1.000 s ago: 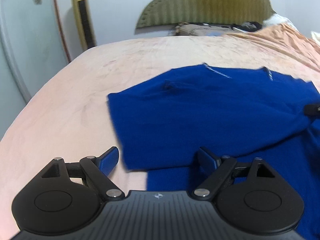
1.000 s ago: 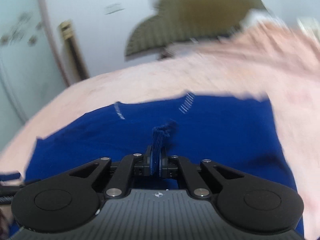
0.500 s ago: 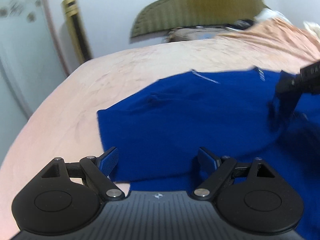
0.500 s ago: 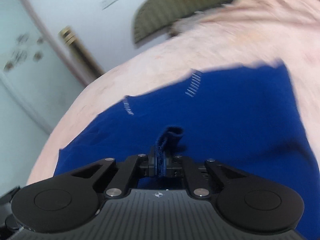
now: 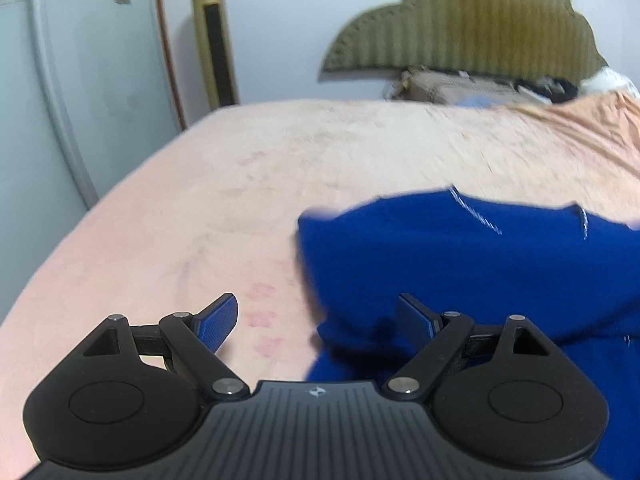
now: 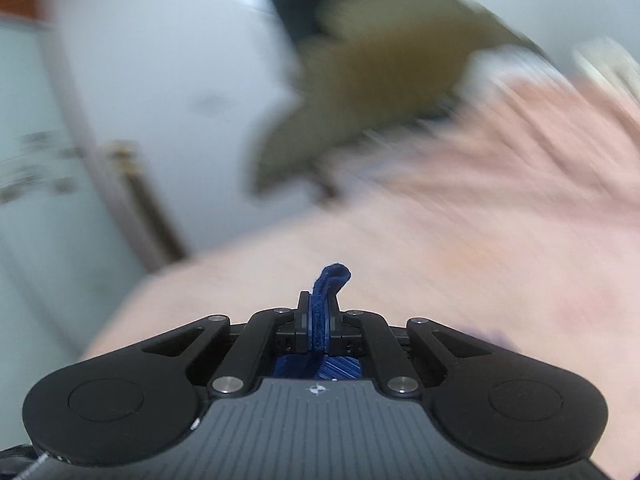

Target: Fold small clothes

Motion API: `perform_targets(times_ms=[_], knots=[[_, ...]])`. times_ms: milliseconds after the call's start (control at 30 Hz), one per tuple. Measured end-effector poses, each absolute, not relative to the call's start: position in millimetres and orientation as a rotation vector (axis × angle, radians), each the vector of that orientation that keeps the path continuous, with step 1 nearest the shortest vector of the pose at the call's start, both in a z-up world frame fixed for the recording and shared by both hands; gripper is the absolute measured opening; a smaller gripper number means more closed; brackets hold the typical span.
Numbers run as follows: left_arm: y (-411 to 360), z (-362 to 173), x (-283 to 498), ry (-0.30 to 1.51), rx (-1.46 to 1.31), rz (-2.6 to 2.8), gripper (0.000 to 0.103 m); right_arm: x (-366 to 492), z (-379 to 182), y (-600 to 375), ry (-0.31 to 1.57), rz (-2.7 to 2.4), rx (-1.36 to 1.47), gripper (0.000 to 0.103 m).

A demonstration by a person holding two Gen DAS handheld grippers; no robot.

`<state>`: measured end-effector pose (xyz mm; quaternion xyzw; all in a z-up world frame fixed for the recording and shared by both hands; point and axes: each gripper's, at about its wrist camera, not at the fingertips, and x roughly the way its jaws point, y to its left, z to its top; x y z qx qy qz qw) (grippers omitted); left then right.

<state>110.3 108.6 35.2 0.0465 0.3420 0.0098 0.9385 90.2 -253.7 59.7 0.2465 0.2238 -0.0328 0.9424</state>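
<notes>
From the left wrist, we see our left gripper (image 5: 316, 320) gaping, empty; the blue garment (image 5: 460, 272) has bunched rightward across the pink bed (image 5: 200, 220).

From the right wrist, our right gripper (image 6: 319, 324) pinches a blue fold, now lifted off the bed: the fold-over is underway.
</notes>
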Motion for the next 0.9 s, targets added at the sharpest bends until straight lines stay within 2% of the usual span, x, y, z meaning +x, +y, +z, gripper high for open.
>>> perform_targets(times_ms=[133,300,333,400,600,667,733,833,900], knots=[[87,25,117,0.719,0.133,-0.030,0.087,77,-6,-291,0.597,-0.177,0.581,0.010],[67,20,120,0.692,0.223,-0.021,0.087,69,-18,-295,0.615,-0.157,0.627,0.012],[67,20,122,0.700,0.232,-0.009,0.087,70,-18,-293,0.622,-0.157,0.619,0.020],[69,22,120,0.703,0.213,-0.025,0.087,67,-14,-290,0.620,-0.189,0.599,0.022],[62,18,111,0.722,0.214,-0.041,0.087,54,3,-267,0.541,-0.202,0.430,0.037],[61,17,109,0.736,0.195,-0.057,0.087,56,4,-252,0.569,-0.121,0.378,0.056],[61,17,107,0.747,0.177,-0.067,0.087,62,-1,-239,0.624,-0.112,0.279,0.068],[62,15,103,0.756,0.175,-0.067,0.087,69,-8,-227,0.677,-0.257,0.120,0.070],[63,14,101,0.761,0.178,-0.066,0.087,62,-6,-227,0.661,-0.287,0.125,0.070]])
